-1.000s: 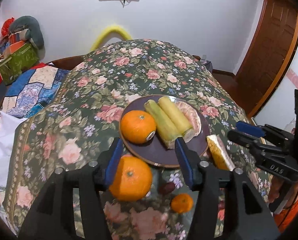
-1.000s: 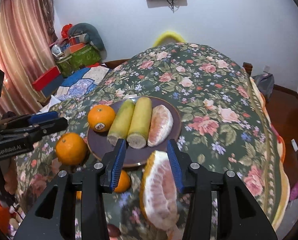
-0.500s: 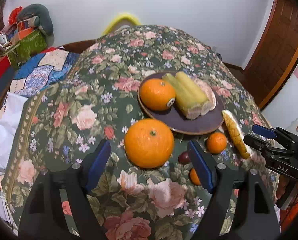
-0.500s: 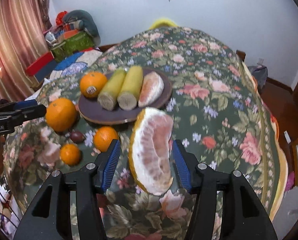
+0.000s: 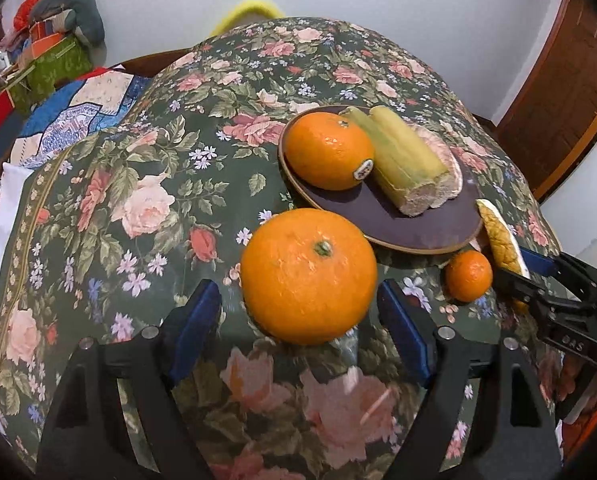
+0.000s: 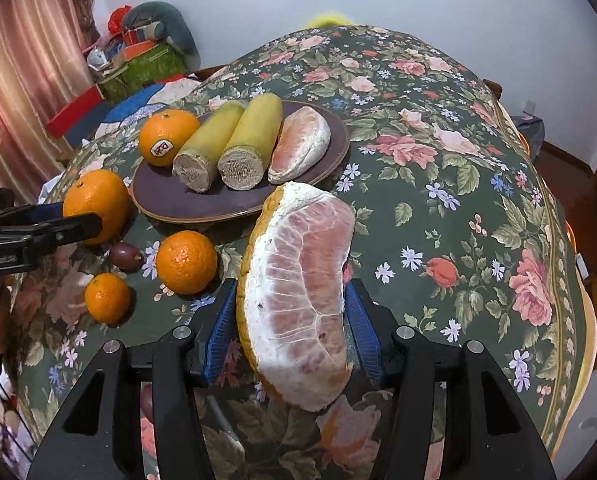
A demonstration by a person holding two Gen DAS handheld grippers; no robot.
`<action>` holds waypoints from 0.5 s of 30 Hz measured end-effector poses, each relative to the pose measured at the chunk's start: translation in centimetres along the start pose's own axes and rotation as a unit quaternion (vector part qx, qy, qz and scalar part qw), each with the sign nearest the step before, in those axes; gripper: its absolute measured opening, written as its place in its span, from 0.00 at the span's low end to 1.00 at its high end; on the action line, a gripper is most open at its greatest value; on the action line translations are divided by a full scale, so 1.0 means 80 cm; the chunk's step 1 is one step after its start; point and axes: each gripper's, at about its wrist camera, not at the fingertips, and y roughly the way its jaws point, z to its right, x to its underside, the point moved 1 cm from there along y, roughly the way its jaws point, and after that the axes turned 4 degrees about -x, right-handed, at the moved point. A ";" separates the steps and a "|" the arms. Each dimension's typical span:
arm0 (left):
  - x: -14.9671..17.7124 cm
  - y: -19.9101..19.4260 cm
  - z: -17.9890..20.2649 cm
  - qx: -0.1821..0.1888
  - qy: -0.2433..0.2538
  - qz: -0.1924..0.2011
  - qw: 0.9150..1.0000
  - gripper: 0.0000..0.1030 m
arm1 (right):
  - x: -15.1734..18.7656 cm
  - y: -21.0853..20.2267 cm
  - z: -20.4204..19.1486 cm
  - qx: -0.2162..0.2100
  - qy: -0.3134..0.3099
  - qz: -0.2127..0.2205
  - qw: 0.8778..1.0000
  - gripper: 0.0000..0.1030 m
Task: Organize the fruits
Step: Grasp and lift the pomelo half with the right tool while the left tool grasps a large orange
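**A:** what's actually hard to see here? In the left view the right gripper [image 5: 538, 280] sits at the right edge and covers the lower end of the pomelo wedge [image 5: 500, 240], so only its yellow rind shows. Can't tell from there if the pads touch it.

**B:** right view is better. The wedge [image 6: 302, 296] is between the blue pads, long axis running from the camera toward the plate [image 6: 166, 204], flesh side up, rind on the left. The right jaws just opened a bit; the left pad touches the rind, but the right pad is half hidden behind the flesh, so I honestly can't tell if it's gripped or just lying there. Its near end covers the cloth under it.

**A:** and the left gripper [image 5: 298, 320]?

**B:** jaws wide, having just been opening, with gaps on both sides of the big orange [image 5: 308, 276]. It sits on the worktop [image 5: 138, 184], stem up, just beside the plate rim.

**A:** the plate?

**B:** stickered orange [image 6: 168, 136], two cane pieces [image 6: 230, 144] lying side by side with cut ends toward the camera, and a peeled segment [image 6: 300, 148]. A dark little fruit [image 6: 124, 256] is partly behind the left gripper's finger.
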 end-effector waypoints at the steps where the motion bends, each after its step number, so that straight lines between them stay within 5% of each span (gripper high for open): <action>1: -0.001 0.003 0.000 0.001 -0.002 -0.002 1.000 0.79 | 0.000 0.000 0.001 -0.001 0.002 0.002 1.000 0.46; 15: -0.004 0.001 0.011 -0.001 0.013 0.013 1.000 0.65 | 0.005 -0.015 0.003 -0.005 0.014 0.018 1.000 0.44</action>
